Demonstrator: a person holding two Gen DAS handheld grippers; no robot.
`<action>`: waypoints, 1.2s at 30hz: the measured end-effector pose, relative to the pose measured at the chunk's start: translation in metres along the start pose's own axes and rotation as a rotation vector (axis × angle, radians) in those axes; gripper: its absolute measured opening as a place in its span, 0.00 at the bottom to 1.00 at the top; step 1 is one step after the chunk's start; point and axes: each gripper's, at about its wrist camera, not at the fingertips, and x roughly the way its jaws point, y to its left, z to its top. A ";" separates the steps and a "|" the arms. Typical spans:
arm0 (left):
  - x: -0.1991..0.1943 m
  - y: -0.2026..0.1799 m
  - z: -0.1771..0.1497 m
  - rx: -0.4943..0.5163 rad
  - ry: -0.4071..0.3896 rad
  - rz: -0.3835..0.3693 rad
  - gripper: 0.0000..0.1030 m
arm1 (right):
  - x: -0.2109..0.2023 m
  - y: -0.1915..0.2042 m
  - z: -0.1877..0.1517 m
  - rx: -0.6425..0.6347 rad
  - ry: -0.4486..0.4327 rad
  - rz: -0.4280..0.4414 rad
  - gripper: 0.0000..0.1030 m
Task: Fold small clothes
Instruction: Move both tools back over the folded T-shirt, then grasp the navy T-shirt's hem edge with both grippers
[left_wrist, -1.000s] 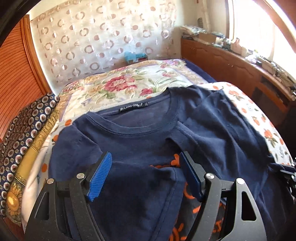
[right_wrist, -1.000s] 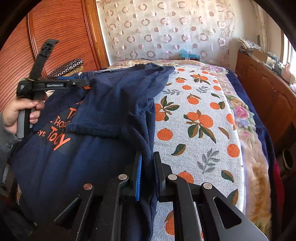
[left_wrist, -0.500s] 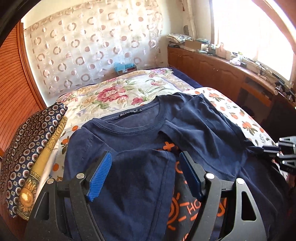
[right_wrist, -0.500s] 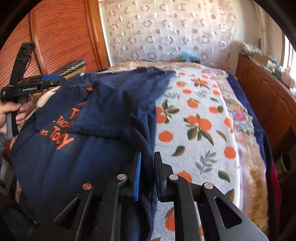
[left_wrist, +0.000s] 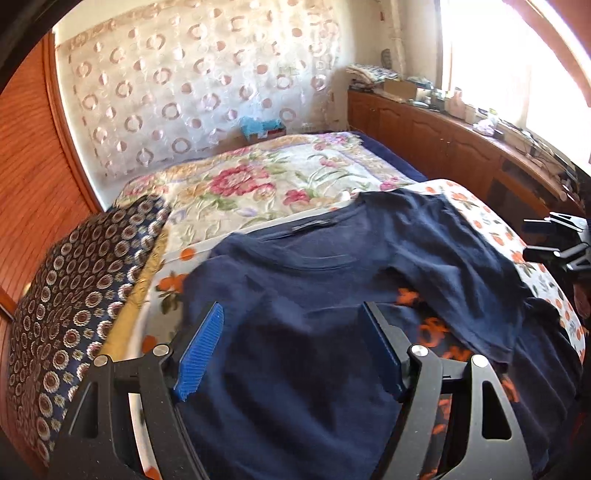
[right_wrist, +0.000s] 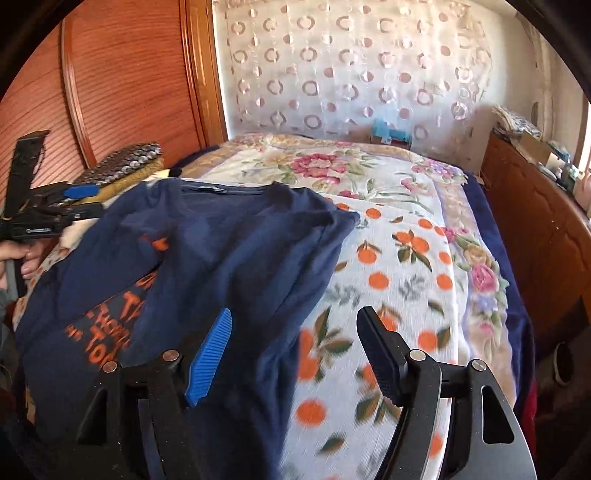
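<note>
Your T-shirt's (right_wrist: 229, 258) orange print (right_wrist: 107, 325) is half hidden under a fold, unreadable; the neck label (left_wrist: 314, 224) blurs; its hem runs off-frame.

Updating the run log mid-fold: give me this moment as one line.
step: side folds | left gripper: open, above navy T-shirt | right gripper: open, over shirt edge | T-shirt: both sides folded in, on orange-print blanket

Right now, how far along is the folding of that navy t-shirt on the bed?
Early on. Done: both side panels of the navy t-shirt are folded inward over the orange print. In hand: nothing; the left gripper and right gripper are both open above it. Left: folding it lengthwise, bottom toward collar.
</note>
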 end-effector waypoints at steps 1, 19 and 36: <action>0.004 0.007 0.000 -0.008 0.009 -0.003 0.72 | 0.008 -0.003 0.005 0.000 0.008 -0.001 0.70; 0.082 0.062 0.010 -0.063 0.155 0.067 0.57 | 0.112 -0.039 0.063 0.033 0.111 0.011 0.70; 0.092 0.054 0.003 -0.070 0.162 0.020 0.10 | 0.123 -0.027 0.070 -0.073 0.110 0.078 0.09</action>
